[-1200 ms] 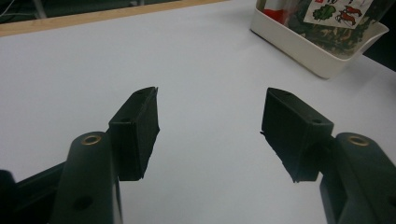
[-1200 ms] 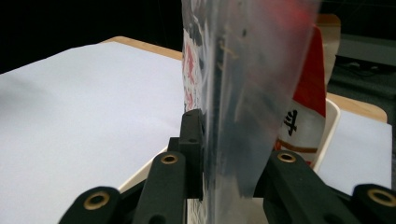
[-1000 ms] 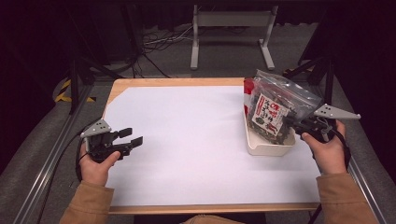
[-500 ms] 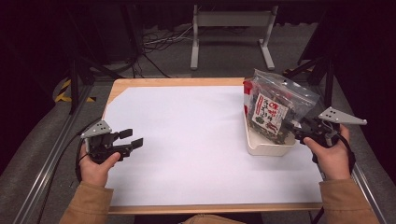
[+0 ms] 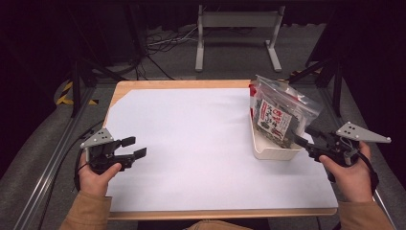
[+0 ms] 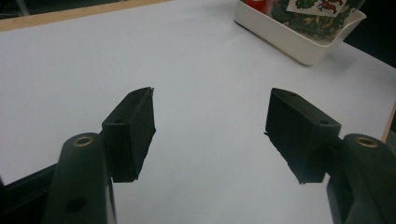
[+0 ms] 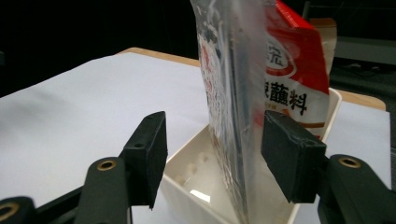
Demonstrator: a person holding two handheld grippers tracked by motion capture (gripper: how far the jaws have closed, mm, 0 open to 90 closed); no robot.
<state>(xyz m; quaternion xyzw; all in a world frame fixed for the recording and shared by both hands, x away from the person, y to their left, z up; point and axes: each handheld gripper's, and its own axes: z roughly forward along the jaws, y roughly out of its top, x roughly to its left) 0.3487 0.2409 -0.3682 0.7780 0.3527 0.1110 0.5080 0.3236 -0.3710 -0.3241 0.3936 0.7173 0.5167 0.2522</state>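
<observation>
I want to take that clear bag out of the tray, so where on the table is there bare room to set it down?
The white sheet lies bare from the left gripper across to the white tray, and up to the far wooden edge. It is crowded at the right: the clear bag, a red packet and the right gripper.

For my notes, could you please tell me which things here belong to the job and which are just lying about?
In the job:
right gripper
clear bag
white tray

Lying about:
left gripper, open over the white sheet
red packet

Lab-like recording rig: dark surround, metal frame rails [image 5: 52, 158], floor cables [image 5: 158, 45].
</observation>
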